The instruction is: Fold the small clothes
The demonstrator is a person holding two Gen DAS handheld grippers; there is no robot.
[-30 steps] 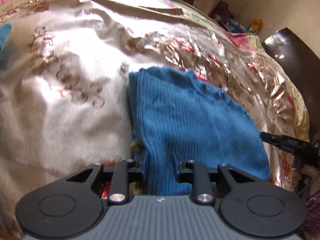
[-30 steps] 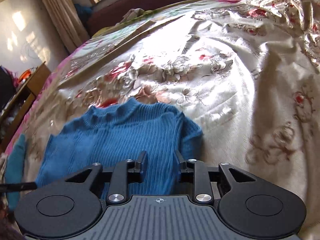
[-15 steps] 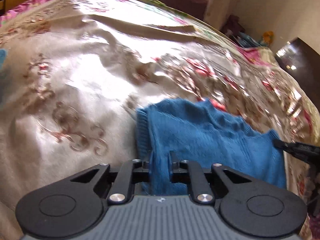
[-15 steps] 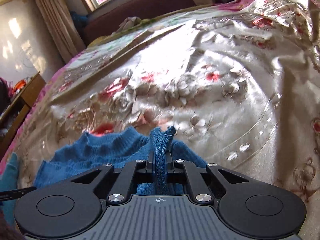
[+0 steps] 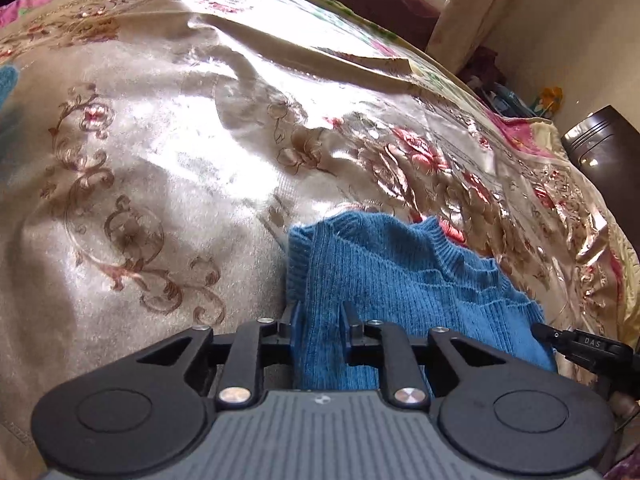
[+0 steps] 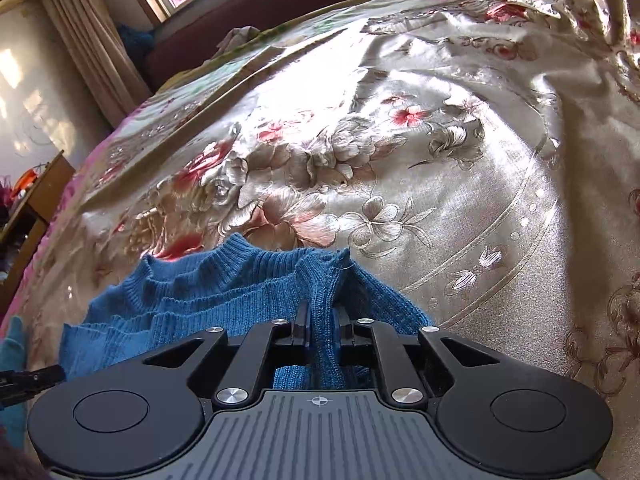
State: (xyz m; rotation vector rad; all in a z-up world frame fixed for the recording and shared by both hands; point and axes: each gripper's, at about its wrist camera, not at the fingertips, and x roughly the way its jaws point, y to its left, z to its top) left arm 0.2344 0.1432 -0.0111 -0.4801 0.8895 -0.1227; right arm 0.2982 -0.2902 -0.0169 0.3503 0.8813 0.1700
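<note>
A small blue ribbed knit sweater (image 5: 400, 276) lies partly folded on a shiny floral bedspread (image 5: 168, 152). My left gripper (image 5: 320, 320) is shut on the sweater's left edge, cloth bunched between its jaws. In the right wrist view the sweater (image 6: 200, 296) shows stacked folds with its collar on top. My right gripper (image 6: 323, 322) is shut on the sweater's right edge, pinching a raised ridge of knit. The right gripper's tip (image 5: 576, 344) shows at the sweater's far side in the left wrist view, and the left gripper's tip (image 6: 32, 378) in the right wrist view.
A teal cloth (image 6: 14, 344) lies at the left edge of the bed. A dark headboard (image 6: 256, 8) and a window with curtains stand beyond the bed. A wooden table (image 6: 36, 196) stands left of it, dark furniture (image 5: 604, 148) on the other side.
Both grippers have closed on the sweater's lower edge, lifted it and carried it toward the collar. The sweater now lies bunched in folds, much shorter than before.
</note>
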